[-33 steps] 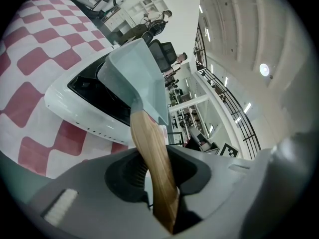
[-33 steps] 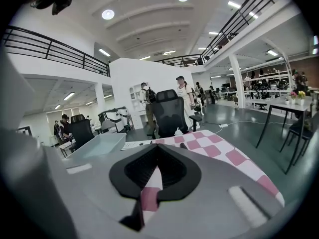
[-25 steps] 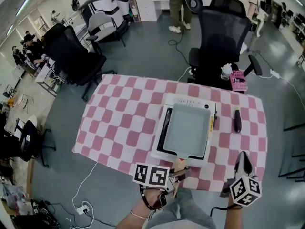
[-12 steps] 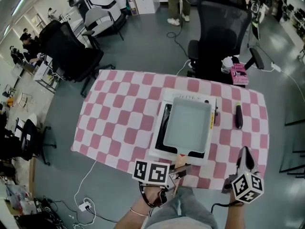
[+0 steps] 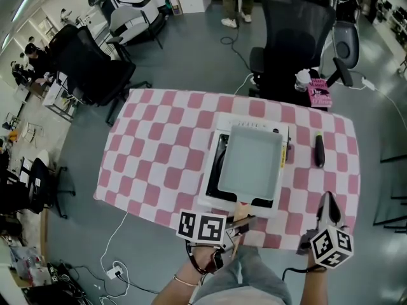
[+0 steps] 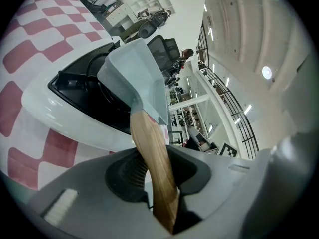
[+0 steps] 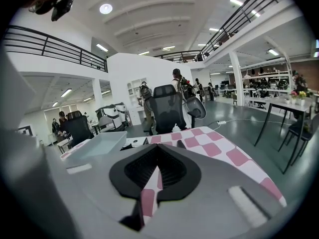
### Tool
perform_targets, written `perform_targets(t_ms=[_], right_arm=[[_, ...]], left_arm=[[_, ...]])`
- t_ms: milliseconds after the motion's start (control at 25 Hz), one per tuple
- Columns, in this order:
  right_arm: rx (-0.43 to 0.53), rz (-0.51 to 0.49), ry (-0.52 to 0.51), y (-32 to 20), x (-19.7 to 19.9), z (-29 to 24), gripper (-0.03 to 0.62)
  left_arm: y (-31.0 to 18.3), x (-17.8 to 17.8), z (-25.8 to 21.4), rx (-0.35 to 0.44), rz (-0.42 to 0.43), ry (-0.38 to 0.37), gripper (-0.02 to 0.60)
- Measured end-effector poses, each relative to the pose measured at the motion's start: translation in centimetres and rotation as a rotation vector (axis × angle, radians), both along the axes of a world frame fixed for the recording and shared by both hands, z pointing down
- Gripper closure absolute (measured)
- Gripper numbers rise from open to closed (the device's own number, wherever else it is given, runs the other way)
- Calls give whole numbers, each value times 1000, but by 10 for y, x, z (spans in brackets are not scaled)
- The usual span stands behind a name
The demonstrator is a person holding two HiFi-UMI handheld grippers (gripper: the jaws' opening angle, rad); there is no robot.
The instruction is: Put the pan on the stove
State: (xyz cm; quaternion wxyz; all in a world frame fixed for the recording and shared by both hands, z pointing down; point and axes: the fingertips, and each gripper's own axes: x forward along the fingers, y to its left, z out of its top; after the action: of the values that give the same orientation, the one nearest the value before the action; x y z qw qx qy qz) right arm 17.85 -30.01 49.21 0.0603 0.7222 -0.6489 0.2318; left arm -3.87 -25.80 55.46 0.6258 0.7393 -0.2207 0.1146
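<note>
A pale grey-blue rectangular pan (image 5: 250, 159) lies on the black top of a white stove (image 5: 213, 202) in the middle of the checkered table. Its wooden handle (image 5: 240, 213) points toward the table's near edge. My left gripper (image 5: 238, 226) is shut on that handle. In the left gripper view the handle (image 6: 149, 148) runs up between the jaws to the pan (image 6: 137, 78) above the stove (image 6: 50, 103). My right gripper (image 5: 326, 203) rests over the near right corner of the table, shut and holding nothing. The pan (image 7: 97, 143) shows to its left.
The pink-and-white checkered cloth (image 5: 159, 151) covers the table. A black elongated tool (image 5: 318, 150) lies right of the stove. A black office chair (image 5: 296, 30) stands behind the table with a pink book (image 5: 320, 94) on it. A cable (image 5: 111, 246) runs across the floor at the near left.
The head view has shifted slightly. The pan, the stove and both grippers keep their places relative to each other.
</note>
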Motion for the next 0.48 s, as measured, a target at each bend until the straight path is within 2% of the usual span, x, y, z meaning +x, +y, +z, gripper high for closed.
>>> perform_targets(t_ms=[480], right_arm=[[-9, -4, -1, -4, -2, 3, 585]], left_arm=[[-1, -2, 4, -16, -7, -2, 480]])
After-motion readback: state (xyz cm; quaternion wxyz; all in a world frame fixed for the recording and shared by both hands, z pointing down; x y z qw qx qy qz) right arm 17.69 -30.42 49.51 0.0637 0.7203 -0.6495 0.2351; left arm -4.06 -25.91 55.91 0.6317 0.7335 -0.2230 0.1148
